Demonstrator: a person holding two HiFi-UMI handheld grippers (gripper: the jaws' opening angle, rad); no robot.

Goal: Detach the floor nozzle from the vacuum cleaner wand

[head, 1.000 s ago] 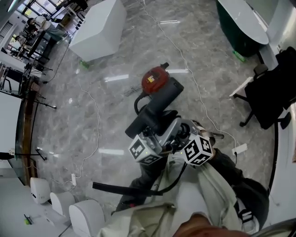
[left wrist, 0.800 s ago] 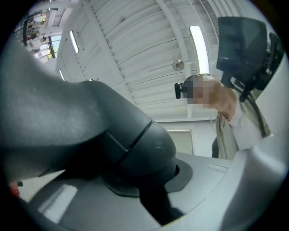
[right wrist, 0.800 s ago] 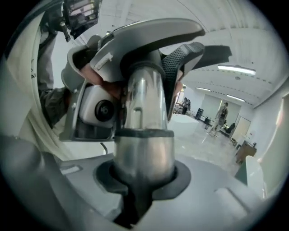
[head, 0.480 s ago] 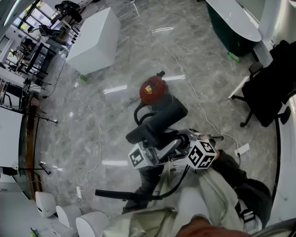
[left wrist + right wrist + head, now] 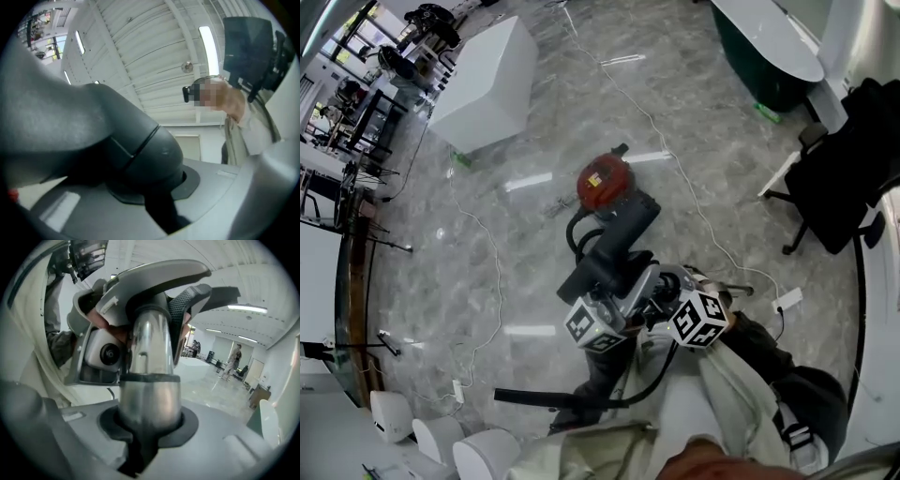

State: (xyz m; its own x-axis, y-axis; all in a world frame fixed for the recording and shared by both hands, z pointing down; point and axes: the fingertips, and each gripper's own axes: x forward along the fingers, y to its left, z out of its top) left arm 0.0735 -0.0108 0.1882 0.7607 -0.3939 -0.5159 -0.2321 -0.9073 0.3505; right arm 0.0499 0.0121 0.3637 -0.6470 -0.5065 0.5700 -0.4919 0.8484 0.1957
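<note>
I hold the vacuum's front end up over the floor. The dark grey floor nozzle point(image 5: 614, 239) sticks out ahead of both marker cubes, joined to the silver wand point(image 5: 649, 284). My left gripper point(image 5: 154, 197) is shut on the nozzle's thick dark neck point(image 5: 136, 150), which fills the left gripper view. My right gripper point(image 5: 147, 427) is shut on the shiny wand tube point(image 5: 150, 380), with the left gripper's camera close behind it. The red canister point(image 5: 602, 183) lies on the marble floor beyond the nozzle.
A white box point(image 5: 487, 84) stands at the far left and a dark green table point(image 5: 773, 56) at the far right. A black office chair point(image 5: 839, 187) is at the right. White cables point(image 5: 492, 272) cross the floor. White rounded seats point(image 5: 441, 436) sit at the lower left.
Both grippers keep their holds and have sunk slightly with the wand and nozzle. The head view has swung a little.
</note>
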